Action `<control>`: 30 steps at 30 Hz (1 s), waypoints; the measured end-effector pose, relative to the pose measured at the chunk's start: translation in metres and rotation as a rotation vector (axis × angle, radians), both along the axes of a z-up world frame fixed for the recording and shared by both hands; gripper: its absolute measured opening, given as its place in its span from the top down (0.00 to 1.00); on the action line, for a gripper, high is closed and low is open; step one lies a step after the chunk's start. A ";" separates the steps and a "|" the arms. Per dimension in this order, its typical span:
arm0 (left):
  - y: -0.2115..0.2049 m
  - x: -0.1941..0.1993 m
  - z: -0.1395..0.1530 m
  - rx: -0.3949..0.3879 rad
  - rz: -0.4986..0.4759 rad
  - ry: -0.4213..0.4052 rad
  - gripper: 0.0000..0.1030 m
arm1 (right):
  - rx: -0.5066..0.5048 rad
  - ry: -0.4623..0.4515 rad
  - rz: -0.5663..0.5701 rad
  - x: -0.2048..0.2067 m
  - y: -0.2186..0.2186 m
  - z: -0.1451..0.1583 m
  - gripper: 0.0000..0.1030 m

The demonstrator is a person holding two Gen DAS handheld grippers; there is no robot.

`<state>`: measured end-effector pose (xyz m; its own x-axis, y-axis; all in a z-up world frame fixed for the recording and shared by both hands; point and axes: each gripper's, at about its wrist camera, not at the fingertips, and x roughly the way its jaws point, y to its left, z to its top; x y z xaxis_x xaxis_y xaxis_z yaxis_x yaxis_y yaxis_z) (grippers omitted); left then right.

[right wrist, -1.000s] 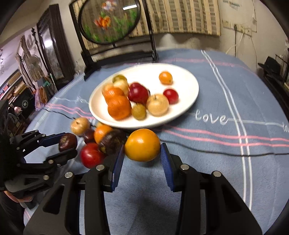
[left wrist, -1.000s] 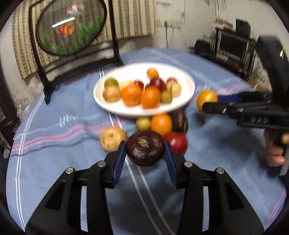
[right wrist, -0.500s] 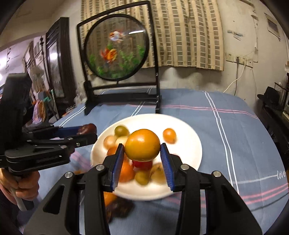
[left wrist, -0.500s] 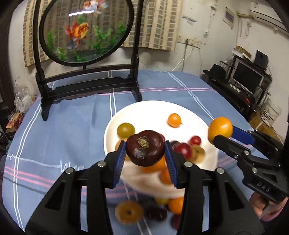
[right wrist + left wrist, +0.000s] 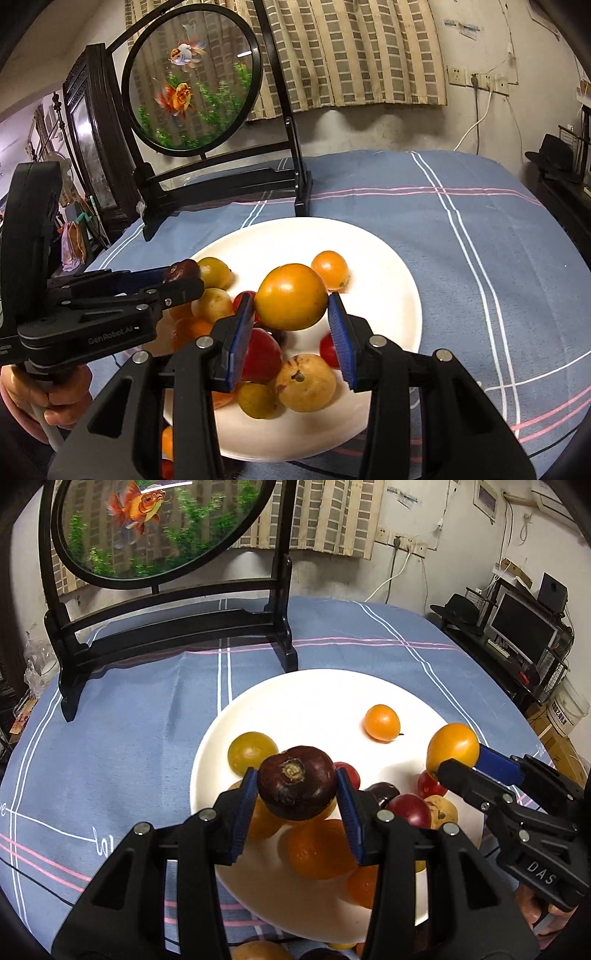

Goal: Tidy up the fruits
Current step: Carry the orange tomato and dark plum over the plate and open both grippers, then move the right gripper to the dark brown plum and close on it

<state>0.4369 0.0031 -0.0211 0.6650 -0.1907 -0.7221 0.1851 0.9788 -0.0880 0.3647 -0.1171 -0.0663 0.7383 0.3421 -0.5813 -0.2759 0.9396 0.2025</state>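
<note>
Left wrist: left hand-held gripper (image 5: 297, 792) clamps a round, glossy, dark purple fruit (image 5: 297, 782).

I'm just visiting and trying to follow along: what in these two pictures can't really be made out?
- Fruits at the near side of the white plate: left wrist view, hidden behind the left gripper and its dark purple fruit.
- Loose fruits on the tablecloth: cut off by the bottom edge.
- Red fruits under the orange fruit: right wrist view, partly covered by the right gripper.
- Writing on the cloth: cut off at the left edge, left wrist view.
</note>
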 end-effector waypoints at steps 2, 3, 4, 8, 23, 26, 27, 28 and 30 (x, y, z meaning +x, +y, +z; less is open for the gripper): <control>-0.003 0.000 0.000 0.002 -0.003 0.003 0.57 | 0.001 0.004 0.004 0.000 -0.001 0.000 0.59; -0.004 -0.002 0.001 0.007 0.004 -0.001 0.44 | 0.003 0.012 0.007 0.000 -0.001 -0.001 0.58; -0.004 -0.004 0.004 0.014 0.017 -0.014 0.26 | 0.002 0.018 0.010 0.000 -0.002 -0.002 0.52; -0.001 -0.026 0.022 0.017 0.035 -0.092 0.21 | -0.003 0.001 -0.007 -0.007 -0.003 0.005 0.40; 0.080 -0.128 0.007 -0.071 0.252 -0.085 0.03 | 0.009 -0.043 0.036 -0.089 0.002 0.019 0.40; 0.091 -0.129 -0.003 -0.066 0.327 -0.006 0.03 | -0.013 0.014 0.054 -0.096 0.010 0.004 0.40; 0.093 -0.129 -0.004 -0.075 0.338 0.007 0.03 | -0.013 0.030 0.061 -0.096 0.013 0.001 0.40; 0.095 -0.129 -0.003 -0.087 0.343 0.012 0.03 | -0.012 0.051 0.068 -0.097 0.015 -0.002 0.40; 0.097 -0.135 0.002 -0.103 0.353 0.002 0.03 | -0.001 0.082 0.089 -0.098 0.021 -0.006 0.40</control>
<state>0.3017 0.1003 -0.0187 0.7015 -0.0210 -0.7124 -0.1628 0.9684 -0.1889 0.2663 -0.0957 -0.0720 0.6550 0.4033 -0.6390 -0.3407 0.9125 0.2266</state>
